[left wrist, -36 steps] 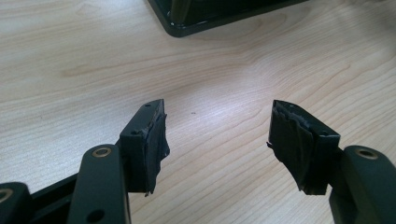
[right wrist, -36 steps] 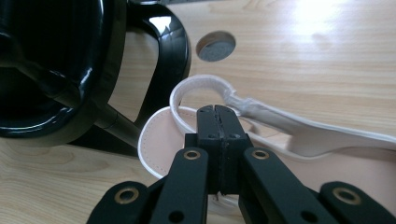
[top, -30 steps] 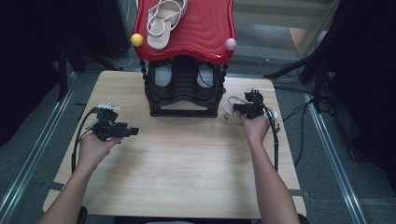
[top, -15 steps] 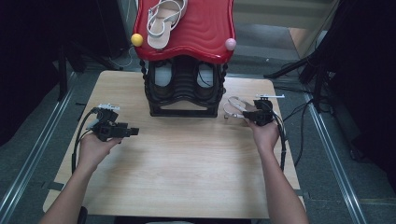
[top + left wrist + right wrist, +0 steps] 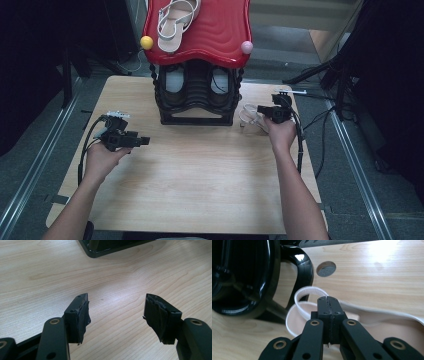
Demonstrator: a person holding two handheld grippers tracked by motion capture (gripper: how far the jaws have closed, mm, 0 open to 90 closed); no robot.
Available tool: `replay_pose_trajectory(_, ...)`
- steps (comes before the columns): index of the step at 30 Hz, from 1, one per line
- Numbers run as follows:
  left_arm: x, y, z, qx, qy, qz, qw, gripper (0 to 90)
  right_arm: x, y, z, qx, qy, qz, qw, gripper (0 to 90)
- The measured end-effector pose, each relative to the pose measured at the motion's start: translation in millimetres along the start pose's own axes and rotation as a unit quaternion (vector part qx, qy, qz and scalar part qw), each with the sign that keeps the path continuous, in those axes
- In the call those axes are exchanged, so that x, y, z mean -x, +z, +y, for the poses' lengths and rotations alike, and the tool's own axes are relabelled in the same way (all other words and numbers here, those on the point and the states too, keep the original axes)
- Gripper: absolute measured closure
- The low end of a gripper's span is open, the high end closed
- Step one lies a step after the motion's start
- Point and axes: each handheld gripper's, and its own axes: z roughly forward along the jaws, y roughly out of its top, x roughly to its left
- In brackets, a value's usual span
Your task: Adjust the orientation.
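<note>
A white strappy sandal (image 5: 248, 116) lies on the wooden table (image 5: 200, 180) just right of a black shoe rack (image 5: 195, 100) with a red top. My right gripper (image 5: 261, 109) points left at it. In the right gripper view the jaws (image 5: 328, 298) are pressed together on the sandal's (image 5: 297, 320) white strap, which comes out on both sides of the tips. Its mate (image 5: 175, 22) rests on the red top. My left gripper (image 5: 146, 141) hovers over the table's left side, open, and nothing but bare wood lies between its pads (image 5: 116, 307).
A yellow ball (image 5: 146, 42) and a pink ball (image 5: 246, 47) cap the red top's front corners. The rack's glossy black frame (image 5: 242, 277) stands close to the left of the right jaws. A grey round hole (image 5: 326, 268) is set in the tabletop. Cables trail from both grippers.
My right hand shifted right and toward me, then came back left and up, and the sandal's straps shifted with it. The left hand stayed put.
</note>
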Motion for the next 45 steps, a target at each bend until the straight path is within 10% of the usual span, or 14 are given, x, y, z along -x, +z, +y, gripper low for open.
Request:
replay_pose_trajectory(6, -2.7, -0.1, -1.9, -0.003, -0.002, 0.003, 1.0, 37.2, -6.5, 20.4, -4.5, -0.043, 0.005, 0.001, 0.9991, 90.0)
replay_pose_trajectory(23, -3.1, 0.2, -2.7, -0.007, -0.002, 0.002, 1.0, 37.0, -6.5, -1.8, -26.2, -0.079, -0.021, 0.012, 0.9966, 90.0)
replay_pose_trajectory(45, -4.7, 1.1, -3.1, -0.007, -0.01, -0.003, 0.9999, 36.8, 39.0, -36.7, -41.4, -0.086, -0.001, -0.013, 0.9962, 90.0)
